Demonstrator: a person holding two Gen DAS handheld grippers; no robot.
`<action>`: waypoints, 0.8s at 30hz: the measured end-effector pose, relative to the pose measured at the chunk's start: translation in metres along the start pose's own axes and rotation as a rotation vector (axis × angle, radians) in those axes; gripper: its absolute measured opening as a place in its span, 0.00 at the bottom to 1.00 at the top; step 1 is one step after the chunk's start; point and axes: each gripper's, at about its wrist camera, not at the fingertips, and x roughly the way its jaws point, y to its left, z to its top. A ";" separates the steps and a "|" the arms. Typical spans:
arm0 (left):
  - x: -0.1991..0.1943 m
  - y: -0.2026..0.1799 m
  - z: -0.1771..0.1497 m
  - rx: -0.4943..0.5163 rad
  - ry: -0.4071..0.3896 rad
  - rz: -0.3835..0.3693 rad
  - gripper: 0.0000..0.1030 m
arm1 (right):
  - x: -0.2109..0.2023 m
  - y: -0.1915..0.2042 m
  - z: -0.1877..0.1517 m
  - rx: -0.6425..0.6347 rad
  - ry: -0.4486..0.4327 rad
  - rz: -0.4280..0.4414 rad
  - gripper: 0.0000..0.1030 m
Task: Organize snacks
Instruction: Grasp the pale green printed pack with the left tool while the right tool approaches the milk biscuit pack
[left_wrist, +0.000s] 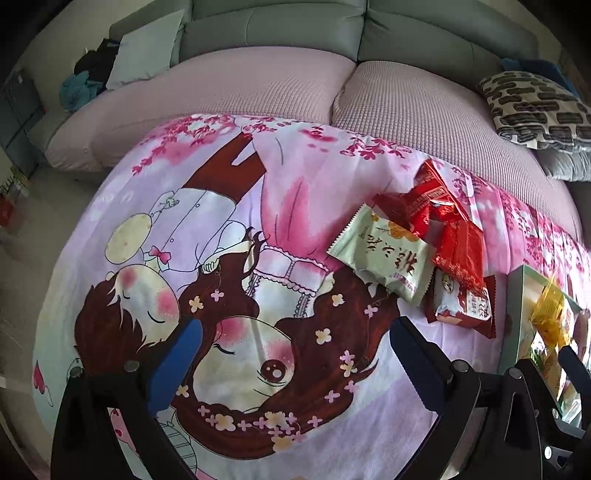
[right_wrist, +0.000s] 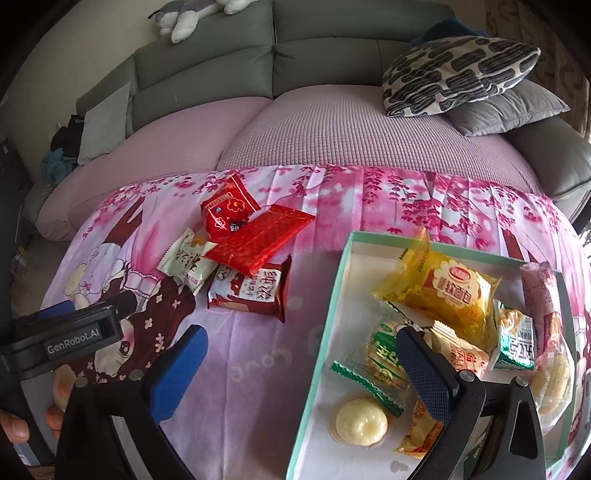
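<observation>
1. My left gripper (left_wrist: 291, 363) hangs over the cartoon-print cloth (left_wrist: 236, 258) on the tabletop, its jaws spread wide with nothing between them.
2. My right gripper (right_wrist: 301, 373) also has its jaws wide apart and empty; its right finger sits over the pale green box (right_wrist: 334, 295), its left finger over the cloth.
3. In the right wrist view, four snacks lie loose on the cloth to the left of the box: a red puffed packet (right_wrist: 227, 210), a flat red wrapper (right_wrist: 258, 238) overlapping it, a cream packet (right_wrist: 186, 264) and a dark red biscuit pack (right_wrist: 251, 290) nearest the box.
4. Inside the box I see a yellow bread pack (right_wrist: 448, 291), green-and-white packets (right_wrist: 380, 363), a round pale cake (right_wrist: 360, 422) and a pink-wrapped piece (right_wrist: 541, 288) along the right wall.
5. The left gripper's body shows at the left edge of the right wrist view, with fingers (right_wrist: 55, 419) of a hand under it.
6. A sofa (right_wrist: 314, 125) with a patterned cushion (right_wrist: 454, 74) stands behind the tabletop.
</observation>
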 end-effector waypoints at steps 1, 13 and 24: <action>0.001 0.002 0.001 -0.006 0.003 -0.001 0.98 | 0.001 0.002 0.002 -0.002 -0.002 0.006 1.00; 0.020 0.011 0.023 -0.020 0.025 -0.042 0.98 | 0.032 0.033 0.019 -0.042 0.022 0.016 0.93; 0.042 0.016 0.036 -0.054 0.035 -0.067 0.98 | 0.070 0.047 0.026 -0.056 0.071 0.006 0.90</action>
